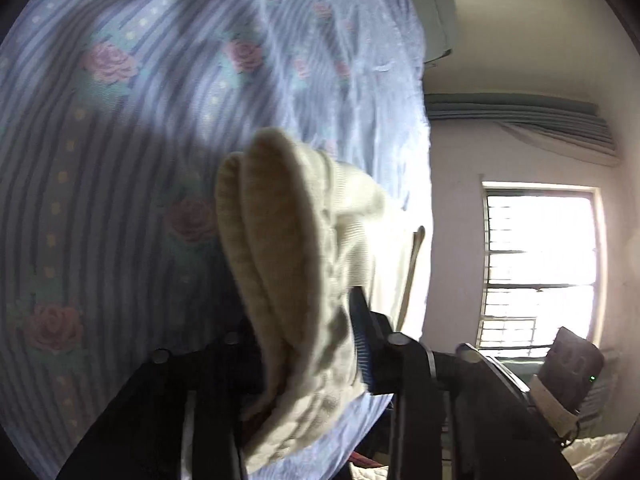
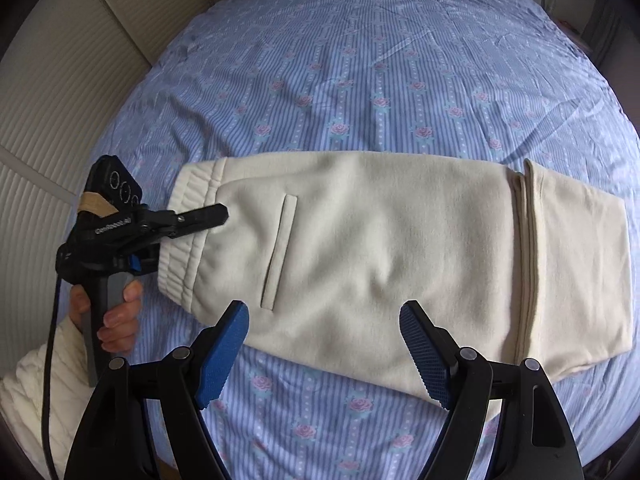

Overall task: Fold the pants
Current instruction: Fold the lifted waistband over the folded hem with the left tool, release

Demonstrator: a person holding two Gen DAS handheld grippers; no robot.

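Cream pants [image 2: 380, 248] lie ahead of the right gripper's [image 2: 324, 354] wide-apart jaws; left gripper [image 2: 208, 216] pinches their waistband.

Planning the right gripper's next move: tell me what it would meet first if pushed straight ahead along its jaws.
Probably the cream pants: the open right gripper points at their near edge, between the pocket slit and the folded legs, over the bed sheet. Depth is uncertain.

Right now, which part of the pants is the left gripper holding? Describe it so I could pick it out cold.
On the blue striped, rose-printed bedsheet lie cream pants, folded into one long block. At their left end the left gripper is shut on the waistband. It alone is gathered into ribbed elastic ridges; the opposite end is smooth, flat, layered leg fabric.
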